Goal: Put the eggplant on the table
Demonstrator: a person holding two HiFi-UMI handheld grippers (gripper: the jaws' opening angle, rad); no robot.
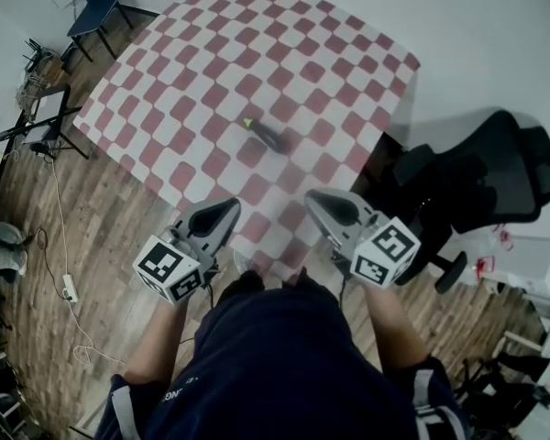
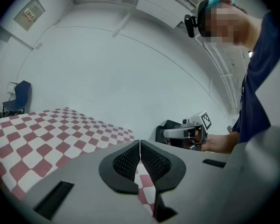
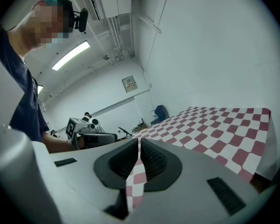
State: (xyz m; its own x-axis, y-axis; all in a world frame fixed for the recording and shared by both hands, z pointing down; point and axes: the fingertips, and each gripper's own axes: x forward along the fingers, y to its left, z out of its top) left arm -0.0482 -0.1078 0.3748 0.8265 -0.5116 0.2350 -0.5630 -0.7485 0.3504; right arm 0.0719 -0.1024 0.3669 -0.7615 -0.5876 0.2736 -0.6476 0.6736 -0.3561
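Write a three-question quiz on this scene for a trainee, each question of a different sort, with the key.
1. True or false: the eggplant lies on the checkered table, clear of both grippers.
2. The right gripper is: A) wide open; B) shut with nothing between its jaws; C) shut on the eggplant.
3. In the head view, which piece of furniture stands beside the table's right edge?

Key: 1 true. 2 B. 3 the black office chair.
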